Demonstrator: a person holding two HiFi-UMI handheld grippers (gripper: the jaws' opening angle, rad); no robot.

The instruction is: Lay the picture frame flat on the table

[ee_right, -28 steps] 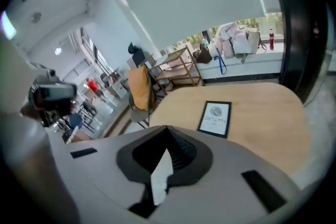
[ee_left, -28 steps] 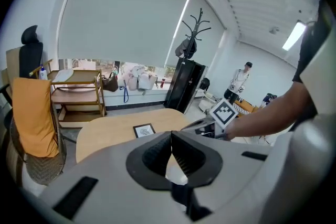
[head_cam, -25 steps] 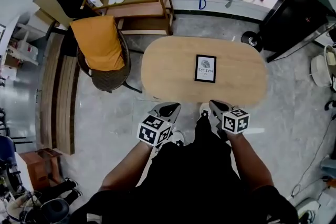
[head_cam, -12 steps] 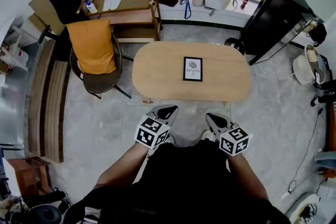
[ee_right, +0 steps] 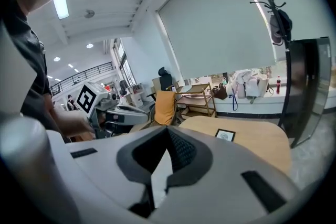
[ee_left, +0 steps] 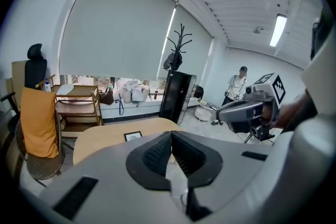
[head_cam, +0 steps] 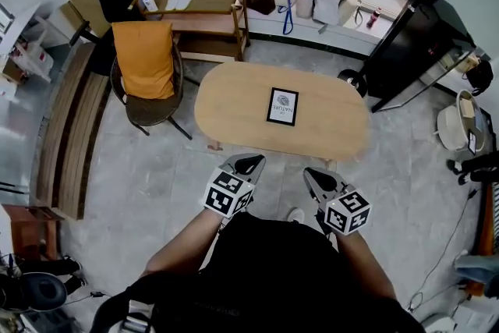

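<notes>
Oval table [head_cam: 234,111]: black picture frame [head_cam: 282,106] flat, white print; left gripper [head_cam: 249,161], right gripper [head_cam: 313,174] jaws clenched.

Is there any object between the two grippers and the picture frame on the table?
Nothing visible. The picture frame lies flat and alone on the table. The left gripper and right gripper, both shut and empty, hang short of its near edge; only floor and bare wood lie between.

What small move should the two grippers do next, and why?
Probably just lower both to rest, touching nothing. The picture frame looks already flat on the oval table, and the left gripper and right gripper are shut, empty, and short of the table's near edge.
</notes>
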